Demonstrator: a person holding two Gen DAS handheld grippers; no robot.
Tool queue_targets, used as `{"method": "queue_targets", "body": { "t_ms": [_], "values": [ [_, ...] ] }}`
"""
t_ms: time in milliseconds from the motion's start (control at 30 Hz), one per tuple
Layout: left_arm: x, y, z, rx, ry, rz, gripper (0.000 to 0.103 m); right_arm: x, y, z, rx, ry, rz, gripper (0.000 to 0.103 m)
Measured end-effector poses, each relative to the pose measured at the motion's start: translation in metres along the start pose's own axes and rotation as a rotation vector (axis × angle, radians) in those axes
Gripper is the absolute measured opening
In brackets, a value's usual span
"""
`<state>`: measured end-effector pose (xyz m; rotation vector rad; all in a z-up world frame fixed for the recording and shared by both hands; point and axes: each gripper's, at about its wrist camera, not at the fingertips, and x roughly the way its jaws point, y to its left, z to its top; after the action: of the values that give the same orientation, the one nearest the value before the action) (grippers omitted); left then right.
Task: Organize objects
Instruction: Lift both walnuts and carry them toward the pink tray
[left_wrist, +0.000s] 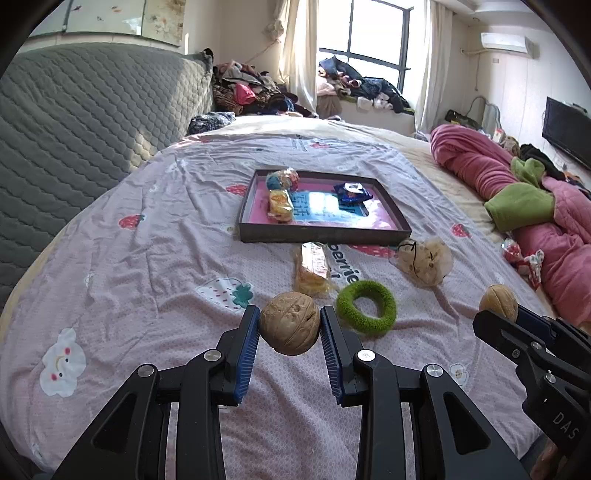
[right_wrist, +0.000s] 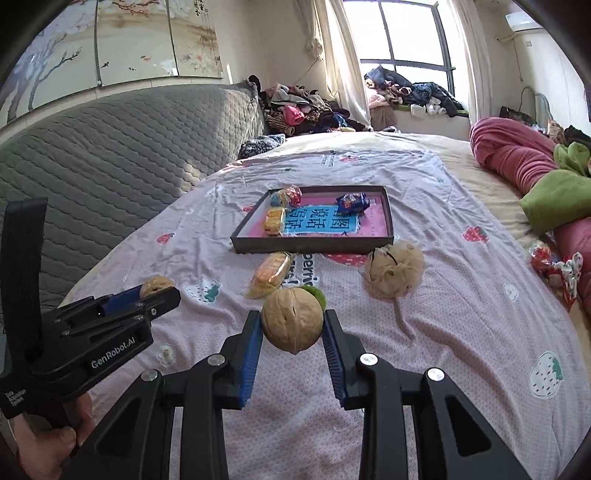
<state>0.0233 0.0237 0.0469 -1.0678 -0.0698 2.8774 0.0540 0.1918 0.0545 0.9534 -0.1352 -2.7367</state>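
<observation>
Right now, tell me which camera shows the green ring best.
The left wrist view: the green ring lies whole on the bedsheet, hole visible, right of the held walnut. In the right wrist view only a green sliver peeks from behind that gripper's walnut.

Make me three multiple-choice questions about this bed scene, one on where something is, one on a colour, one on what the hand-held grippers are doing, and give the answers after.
1. Where does the green ring lie?
A. inside the tray
B. on the bedsheet, nearer than the tray
C. on the pink blanket

2. What colour is the tray's inner floor around the blue sheet?
A. pink
B. white
C. yellow

3. What state is the left hand-held gripper in?
A. open and empty
B. shut on a walnut
C. shut on a snack packet

Answers:
1 B: the ring rests on the sheet between the tray and the grippers.
2 A: pink shows around the blue printed sheet.
3 B: a walnut sits clamped between its blue pads; the right hand-held gripper holds another walnut.
</observation>
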Motion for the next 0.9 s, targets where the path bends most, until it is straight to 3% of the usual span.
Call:
{"method": "queue_targets", "body": {
  "t_ms": [900],
  "values": [
    [-0.018, 0.020, 0.026, -0.003, -0.049, 0.029, 0.034, -0.010, 0.036, 0.045, -0.072, -0.055, -0.002, 0.033]
  ]
}}
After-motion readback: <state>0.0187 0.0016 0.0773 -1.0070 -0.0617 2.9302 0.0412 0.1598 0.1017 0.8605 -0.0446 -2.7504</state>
